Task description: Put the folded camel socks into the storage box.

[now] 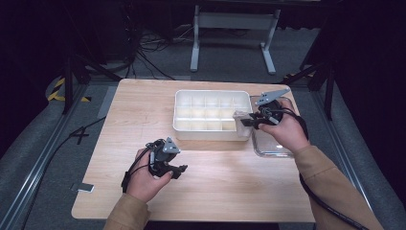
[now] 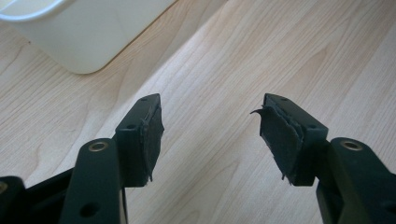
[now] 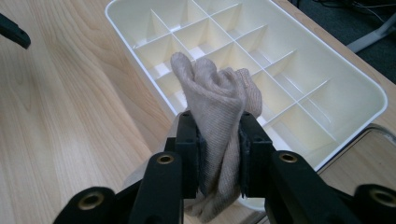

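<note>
Right claw [image 3: 218,140] clamps a rolled beige sock [image 3: 217,107], held above the white divided organiser tray [image 1: 184,125] at the tray's 4 o'clock corner, beside a clear container [image 1: 273,149]. Left claw [image 2: 210,135] stands wide and empty over the bench [image 1: 134,110], at the tray's 7 o'clock.
</note>
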Action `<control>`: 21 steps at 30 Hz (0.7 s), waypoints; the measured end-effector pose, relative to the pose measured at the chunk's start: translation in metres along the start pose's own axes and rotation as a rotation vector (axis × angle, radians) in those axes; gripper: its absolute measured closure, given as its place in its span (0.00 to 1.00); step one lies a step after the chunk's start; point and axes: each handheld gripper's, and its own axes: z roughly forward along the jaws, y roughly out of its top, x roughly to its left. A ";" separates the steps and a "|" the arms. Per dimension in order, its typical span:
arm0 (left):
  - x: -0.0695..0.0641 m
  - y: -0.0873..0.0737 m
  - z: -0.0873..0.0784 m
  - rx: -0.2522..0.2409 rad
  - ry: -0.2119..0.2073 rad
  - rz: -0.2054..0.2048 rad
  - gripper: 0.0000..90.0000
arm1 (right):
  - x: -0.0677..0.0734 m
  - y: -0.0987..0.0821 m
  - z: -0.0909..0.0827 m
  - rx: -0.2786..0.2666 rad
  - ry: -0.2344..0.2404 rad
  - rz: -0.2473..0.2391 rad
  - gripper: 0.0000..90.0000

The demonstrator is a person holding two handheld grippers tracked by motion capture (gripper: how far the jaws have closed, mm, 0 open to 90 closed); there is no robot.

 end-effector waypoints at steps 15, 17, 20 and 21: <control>0.002 -0.019 -0.015 -0.019 0.023 -0.040 0.45 | -0.025 0.021 -0.001 0.082 0.049 -0.195 0.81; 0.001 -0.021 -0.017 -0.027 0.027 -0.056 0.45 | -0.029 0.024 -0.001 0.103 0.041 -0.216 0.81; 0.002 -0.026 -0.020 -0.029 0.033 -0.061 0.44 | -0.035 0.028 -0.001 0.124 0.024 -0.267 0.81; 0.002 -0.028 -0.021 -0.027 0.036 -0.065 0.44 | -0.037 0.029 -0.001 0.126 0.026 -0.279 0.81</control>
